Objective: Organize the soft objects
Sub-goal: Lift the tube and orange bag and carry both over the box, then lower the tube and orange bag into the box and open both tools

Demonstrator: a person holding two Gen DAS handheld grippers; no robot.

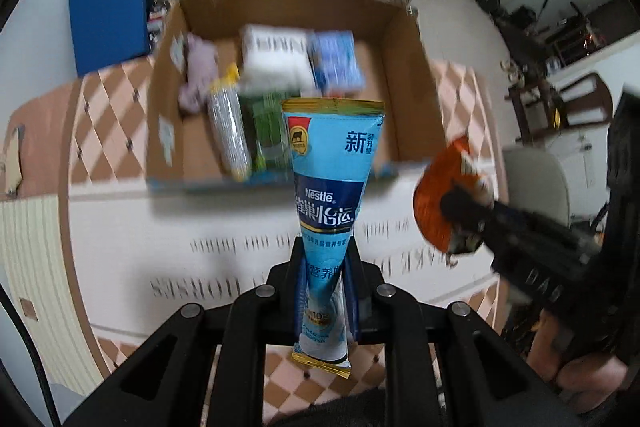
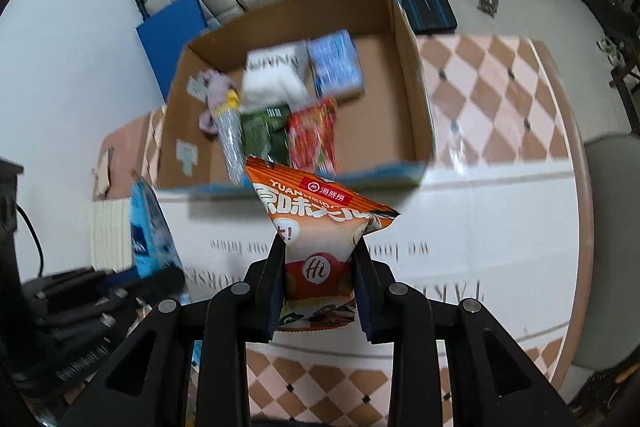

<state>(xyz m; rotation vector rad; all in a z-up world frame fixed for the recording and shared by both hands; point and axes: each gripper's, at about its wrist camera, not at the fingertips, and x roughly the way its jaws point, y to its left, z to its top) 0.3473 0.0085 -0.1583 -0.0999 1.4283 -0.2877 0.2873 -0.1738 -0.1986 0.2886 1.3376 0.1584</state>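
Both tongs were clamped on soft packs above the desk (image 2: 500, 219), left tongs (image 1: 325, 269) on a blue milk-powder sachet (image 1: 332, 171), right tongs (image 2: 320, 259) on an orange snack bag (image 2: 320, 211), each long axis pointing ahead toward the open cardboard box (image 2: 416, 67), roughly equally near.

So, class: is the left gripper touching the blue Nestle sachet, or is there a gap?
Touching. The left wrist view shows the left gripper shut on the blue Nestle sachet, with both fingers pressed against its narrow lower part and the sachet pinched in between them.
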